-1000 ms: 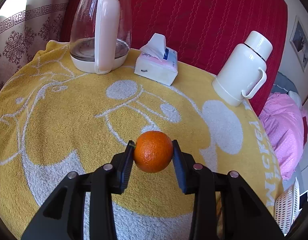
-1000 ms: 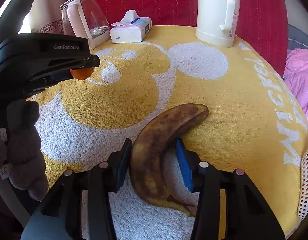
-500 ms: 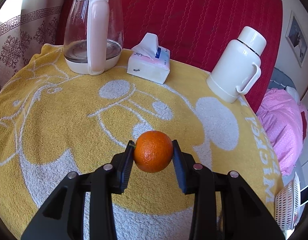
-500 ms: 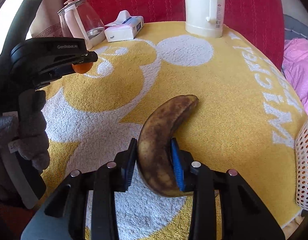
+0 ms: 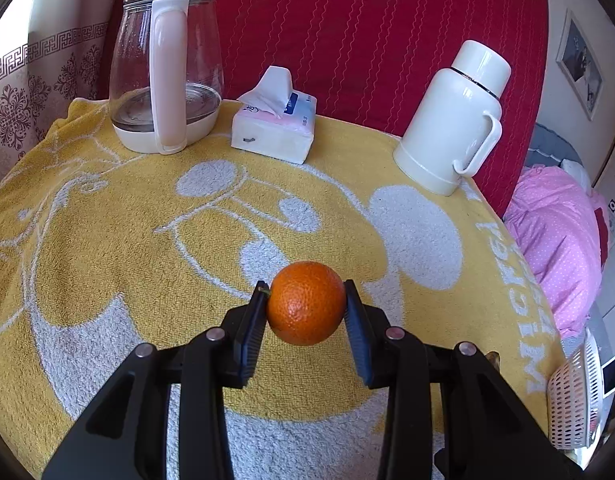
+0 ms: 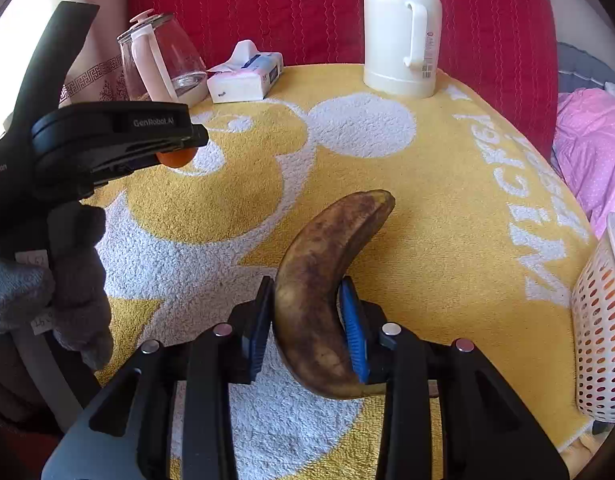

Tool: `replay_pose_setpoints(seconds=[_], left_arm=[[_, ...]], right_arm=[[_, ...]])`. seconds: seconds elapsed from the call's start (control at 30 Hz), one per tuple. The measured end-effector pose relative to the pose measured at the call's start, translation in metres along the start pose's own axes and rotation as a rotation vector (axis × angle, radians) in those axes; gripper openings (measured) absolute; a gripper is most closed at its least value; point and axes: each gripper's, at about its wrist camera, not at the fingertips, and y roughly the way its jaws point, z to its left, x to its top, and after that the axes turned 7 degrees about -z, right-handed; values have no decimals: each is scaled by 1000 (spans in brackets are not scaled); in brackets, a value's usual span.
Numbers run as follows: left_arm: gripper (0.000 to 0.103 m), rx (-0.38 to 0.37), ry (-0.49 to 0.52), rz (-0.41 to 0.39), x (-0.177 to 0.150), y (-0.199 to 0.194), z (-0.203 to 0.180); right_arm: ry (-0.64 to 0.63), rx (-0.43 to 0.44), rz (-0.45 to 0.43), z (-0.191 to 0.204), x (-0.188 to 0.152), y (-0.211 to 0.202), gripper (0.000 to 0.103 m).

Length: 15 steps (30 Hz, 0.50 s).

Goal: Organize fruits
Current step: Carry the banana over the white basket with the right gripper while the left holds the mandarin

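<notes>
A round table draped in a yellow towel (image 5: 107, 248) with a white cartoon print fills both views, backed by a red quilted cover (image 5: 367, 32).

Low in the centre of the left wrist view, the orange (image 5: 306, 303) sits pinched between the two pads of the left gripper (image 5: 306, 320), its jaws parted only as wide as the fruit and apparently clear of the towel. Low in the centre of the right wrist view, the browned banana (image 6: 327, 280) is clamped near its stem half by the right gripper (image 6: 307, 328), jaws nearly together, with its far tip pointing up toward mid-frame; whether that tip touches the towel I cannot tell.

The white perforated basket (image 6: 599, 320) at the right edge of the frame, with something orange showing through its holes, looks like the destination. Carry each fruit level, keep the squeeze light on the soft banana, and lower into the basket before letting go, one hand at a time so the grippers do not meet.

In the right wrist view, the left gripper reaches in horizontally from the left edge, held by a grey-gloved hand (image 6: 67, 280). Behind, across the top of the left view: a glass kettle (image 5: 167, 76), a tissue pack (image 5: 273, 128) and a white thermos (image 5: 451, 120).
</notes>
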Motion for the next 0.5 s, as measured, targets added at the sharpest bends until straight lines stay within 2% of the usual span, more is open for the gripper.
replay_pose_setpoints(seconds=[0.4,0.5], left_arm=[[38,-59,103,-21,-13,-13,-37],[38,-50,135,-38,-16,-17,-46]], right_arm=[[48,-10,-100,-18,17,-46,35],[56,-19,-114,-24,18,-54,35]])
